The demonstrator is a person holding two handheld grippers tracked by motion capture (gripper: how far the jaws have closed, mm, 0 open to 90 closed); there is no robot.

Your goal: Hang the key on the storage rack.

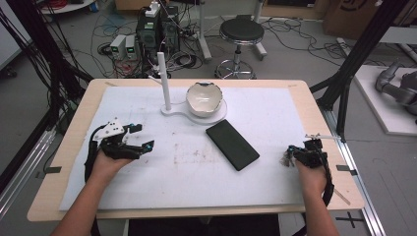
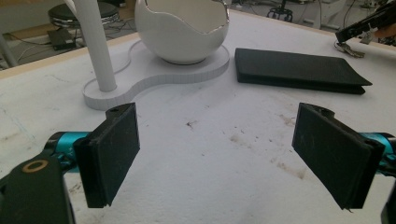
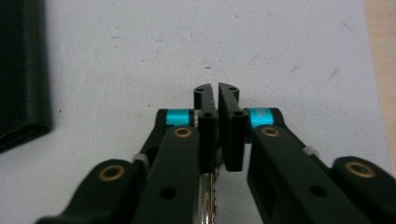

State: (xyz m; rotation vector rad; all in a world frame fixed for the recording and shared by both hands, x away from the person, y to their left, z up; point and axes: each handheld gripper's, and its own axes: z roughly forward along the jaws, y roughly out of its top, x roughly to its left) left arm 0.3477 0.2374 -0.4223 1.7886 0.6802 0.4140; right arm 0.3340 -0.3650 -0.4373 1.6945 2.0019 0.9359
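While I count from the high view, I find two grippers, one black wallet (image 1: 232, 144) and one white stand (image 1: 172, 111) carrying one upright post (image 1: 164, 81) and one cracked-egg bowl (image 1: 204, 98). A stained white mat (image 1: 147, 187) covers the wooden worktop (image 1: 69, 142); behind it are a stool (image 1: 241, 32) and tangled cables on the floor. The wallet lies flat at the worktop's middle, its long axis running diagonally from the stand toward the near right corner. My left gripper (image 1: 143, 136) sits near the left edge, jaws spread wide. My right gripper (image 1: 286, 157), near the right edge, has its jaws pressed together on a silvery metal piece (image 3: 208, 200).
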